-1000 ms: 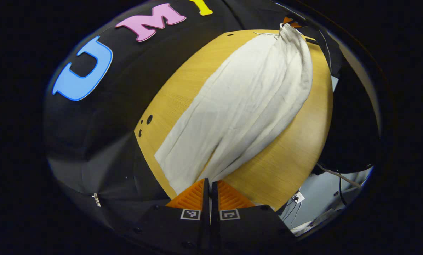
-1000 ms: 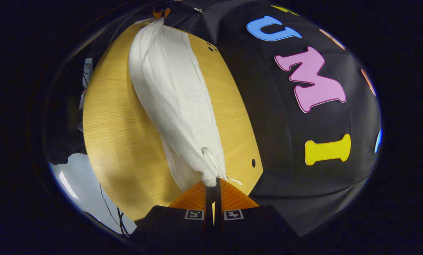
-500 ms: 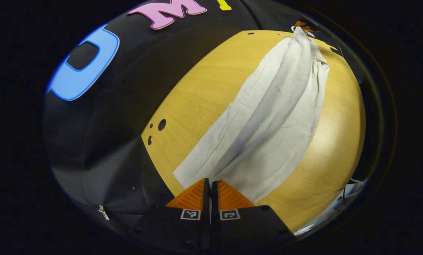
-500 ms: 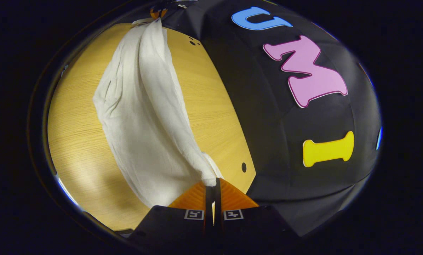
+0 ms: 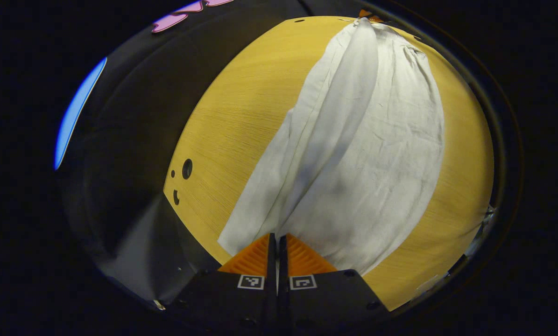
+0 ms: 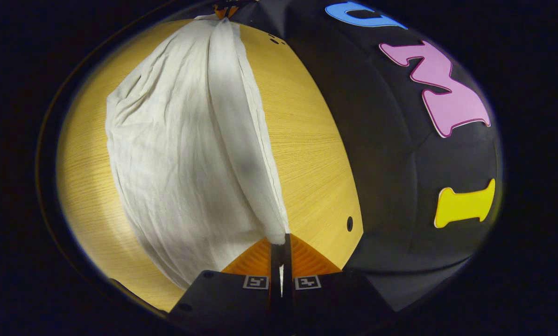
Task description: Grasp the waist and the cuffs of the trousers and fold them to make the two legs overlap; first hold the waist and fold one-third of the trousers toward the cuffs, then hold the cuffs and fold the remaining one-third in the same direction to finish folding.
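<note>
White trousers (image 5: pixel 377 154) lie lengthwise on a round wooden table (image 5: pixel 241 116). My left gripper (image 5: pixel 277 237) is shut on the cuff end at the near edge of the left gripper view. A taut raised strip of cloth runs from it to the far end, where the right gripper (image 5: pixel 367 14) shows small. In the right gripper view, my right gripper (image 6: pixel 282 237) is shut on the waist end of the trousers (image 6: pixel 176 154). The same strip runs up to the left gripper (image 6: pixel 225 8) at the top. The rest of the cloth spreads wide and wrinkled on the table (image 6: pixel 307 140).
The table has small round holes (image 5: pixel 187 168) near its edge, seen also as a hole (image 6: pixel 349 223) close to my right gripper. Black cloth wall (image 6: pixel 400 163) stands just beyond that table edge. Bare wood lies on both sides of the trousers.
Both grippers have tipped down toward the table with the trousers' ends held. The cloth, bunched and narrow a second ago, now spreads much wider on the wood.
</note>
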`<state>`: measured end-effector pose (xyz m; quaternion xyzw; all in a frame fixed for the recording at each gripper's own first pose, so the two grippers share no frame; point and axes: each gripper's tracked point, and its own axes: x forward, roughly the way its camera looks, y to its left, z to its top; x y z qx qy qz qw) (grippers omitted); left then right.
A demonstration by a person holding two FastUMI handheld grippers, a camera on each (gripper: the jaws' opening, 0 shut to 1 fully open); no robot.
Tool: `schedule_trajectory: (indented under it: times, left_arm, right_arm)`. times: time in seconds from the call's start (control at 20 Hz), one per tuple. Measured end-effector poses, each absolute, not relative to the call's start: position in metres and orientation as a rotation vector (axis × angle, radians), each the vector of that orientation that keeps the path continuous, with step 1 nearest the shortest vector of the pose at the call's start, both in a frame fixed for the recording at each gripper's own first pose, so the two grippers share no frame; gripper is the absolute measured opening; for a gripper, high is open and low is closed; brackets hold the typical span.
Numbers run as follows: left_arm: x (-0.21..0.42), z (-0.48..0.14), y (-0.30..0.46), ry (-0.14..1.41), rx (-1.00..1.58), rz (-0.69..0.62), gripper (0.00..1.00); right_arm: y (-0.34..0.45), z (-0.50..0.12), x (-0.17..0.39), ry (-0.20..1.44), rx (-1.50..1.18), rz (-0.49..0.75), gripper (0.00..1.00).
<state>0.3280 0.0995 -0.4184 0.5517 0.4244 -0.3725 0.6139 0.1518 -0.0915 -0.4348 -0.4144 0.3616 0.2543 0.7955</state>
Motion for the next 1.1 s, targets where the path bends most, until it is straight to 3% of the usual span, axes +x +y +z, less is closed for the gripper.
schedule_trajectory:
  times: [0.35,0.45,0.5,0.55,0.6,0.65,0.7,0.8,1.1]
  left_arm:
    - [0.337,-0.448,0.103,1.012,1.318,-0.84,0.11]
    - [0.351,-0.443,0.103,0.948,1.368,-0.818,0.35]
    - [0.354,-0.439,0.103,0.928,1.385,-0.817,0.48]
    - [0.356,-0.436,0.105,0.916,1.402,-0.816,0.69]
    - [0.36,-0.431,0.106,0.891,1.42,-0.807,0.79]
    - [0.36,-0.426,0.107,0.88,1.429,-0.808,0.95]
    - [0.358,-0.424,0.106,0.874,1.438,-0.814,1.0]
    - [0.353,-0.413,0.111,0.854,1.46,-0.846,0.98]
    - [0.318,-0.374,0.146,0.847,1.438,-0.908,0.98]
  right_arm:
    - [-0.09,-0.469,0.148,0.869,-0.896,0.585,0.09]
    - [-0.092,-0.467,0.151,0.845,-0.914,0.557,0.23]
    - [-0.093,-0.465,0.153,0.838,-0.916,0.547,0.34]
    - [-0.097,-0.46,0.156,0.829,-0.93,0.527,0.36]
    - [-0.104,-0.455,0.159,0.821,-0.946,0.506,0.55]
    - [-0.109,-0.454,0.158,0.824,-0.955,0.488,0.62]
    - [-0.113,-0.45,0.153,0.83,-0.961,0.477,0.65]
    - [-0.119,-0.438,0.144,0.811,-0.965,0.469,0.81]
    - [-0.14,-0.386,0.108,0.745,-0.962,0.364,0.84]
